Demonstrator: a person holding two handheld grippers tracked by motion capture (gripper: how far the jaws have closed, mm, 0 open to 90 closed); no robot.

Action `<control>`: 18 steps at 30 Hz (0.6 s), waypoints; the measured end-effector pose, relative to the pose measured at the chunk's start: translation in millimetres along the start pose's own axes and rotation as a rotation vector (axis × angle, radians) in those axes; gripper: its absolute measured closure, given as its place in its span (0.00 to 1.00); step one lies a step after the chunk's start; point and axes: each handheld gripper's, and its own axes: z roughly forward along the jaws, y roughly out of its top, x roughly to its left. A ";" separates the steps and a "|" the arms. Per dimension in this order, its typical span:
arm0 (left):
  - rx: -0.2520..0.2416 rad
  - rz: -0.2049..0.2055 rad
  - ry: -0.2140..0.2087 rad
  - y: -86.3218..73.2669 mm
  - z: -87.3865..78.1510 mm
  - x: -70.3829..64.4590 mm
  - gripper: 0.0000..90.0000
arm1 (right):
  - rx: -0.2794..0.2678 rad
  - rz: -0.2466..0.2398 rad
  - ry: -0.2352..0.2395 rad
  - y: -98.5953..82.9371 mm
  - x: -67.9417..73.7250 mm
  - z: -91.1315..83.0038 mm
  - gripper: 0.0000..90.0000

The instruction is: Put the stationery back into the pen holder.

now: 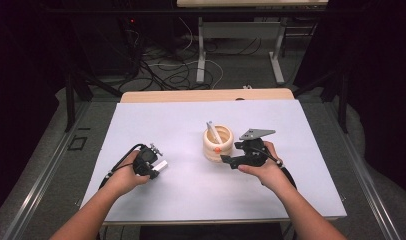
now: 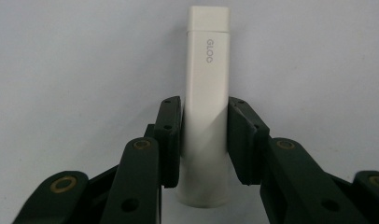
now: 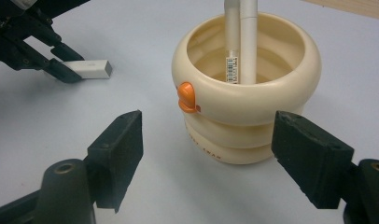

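Left gripper view: a white stick [image 2: 205,112], light, stiff and likely slippery, is being pinched mid-length by the left tongs [image 2: 204,140] low over the worktop [image 1: 191,120], while the right tongs [image 3: 206,158] are being held spread beside the cup [image 3: 246,93].

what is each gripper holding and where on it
The left gripper clamps the white glue stick across its lower body, near the base. The right gripper holds nothing; it stands open before the cream holder.
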 end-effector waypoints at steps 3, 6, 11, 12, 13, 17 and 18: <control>-0.006 0.008 0.000 0.9 -1.8 0.7 0.76 | -0.004 0.000 0.000 -0.2 0.0 0.4 0.28; -0.020 0.003 0.002 2.2 -3.3 -0.2 0.76 | -0.005 0.001 -0.001 -0.3 -0.2 0.5 0.28; -0.041 0.008 0.014 5.2 -6.9 -2.3 0.76 | 0.001 0.002 -0.003 0.0 -0.4 -0.4 0.28; -0.047 0.015 0.016 6.0 -7.7 -2.4 0.76 | -0.004 0.001 -0.002 -0.1 -0.4 -0.1 0.28; -0.050 0.017 0.014 6.7 -8.6 -2.8 0.76 | 0.000 0.001 -0.003 0.0 -0.5 -0.5 0.28; -0.071 0.033 0.032 9.4 -12.0 -5.2 0.76 | -0.001 0.001 -0.002 0.2 -0.9 -1.0 0.28; -0.080 0.034 0.033 10.1 -12.9 -6.0 0.76 | -0.014 0.002 0.001 0.0 -0.9 -0.3 0.28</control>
